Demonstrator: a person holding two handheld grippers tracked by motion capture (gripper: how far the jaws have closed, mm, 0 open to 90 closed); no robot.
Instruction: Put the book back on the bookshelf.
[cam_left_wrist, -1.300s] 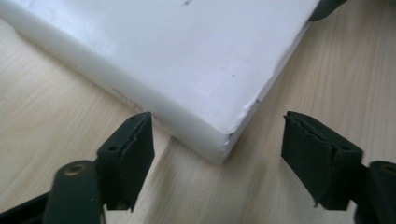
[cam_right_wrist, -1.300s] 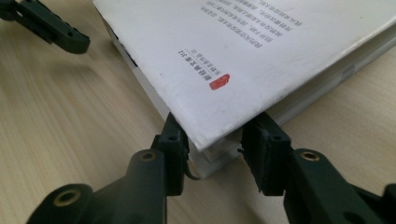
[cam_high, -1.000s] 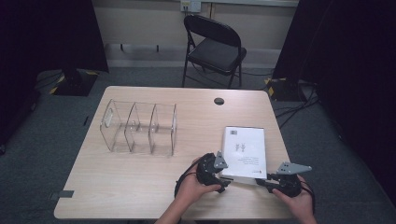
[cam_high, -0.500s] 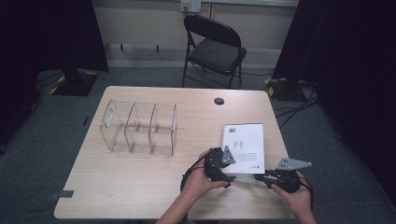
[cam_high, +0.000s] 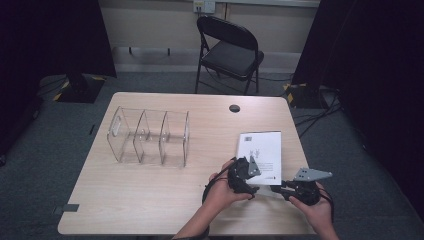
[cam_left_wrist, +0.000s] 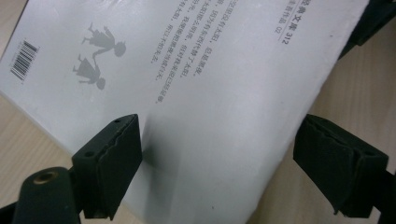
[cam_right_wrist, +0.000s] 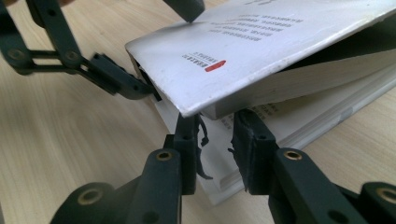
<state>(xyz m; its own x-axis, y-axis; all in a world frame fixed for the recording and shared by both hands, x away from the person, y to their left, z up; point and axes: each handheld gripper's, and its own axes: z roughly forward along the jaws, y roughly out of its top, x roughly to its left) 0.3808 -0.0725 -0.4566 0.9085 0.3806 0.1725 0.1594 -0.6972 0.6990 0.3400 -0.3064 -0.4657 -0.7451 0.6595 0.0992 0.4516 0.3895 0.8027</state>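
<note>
Your book (cam_high: 261, 152) lies flat at about 4 o'clock on the bench (cam_high: 150, 200), white cover up, near the front right edge. Your left hand-held gripper (cam_high: 244, 175) sits over the book's near left corner, jaws spread wide, one over the cover, the other off the book's edge above bare wood; it grips nothing. Your right hand-held gripper (cam_high: 280, 189) comes in low at the near edge, jaws narrowly parted just under the lifted cover (cam_right_wrist: 261, 51), pages (cam_right_wrist: 317, 107) showing beneath; whether the jaws touch paper, can't tell. A clear plastic organizer (cam_high: 149, 135) with three compartments stands at 10 o'clock, well apart from the book. A folding chair (cam_high: 229, 50) stands beyond the far edge at 12 o'clock.
</note>
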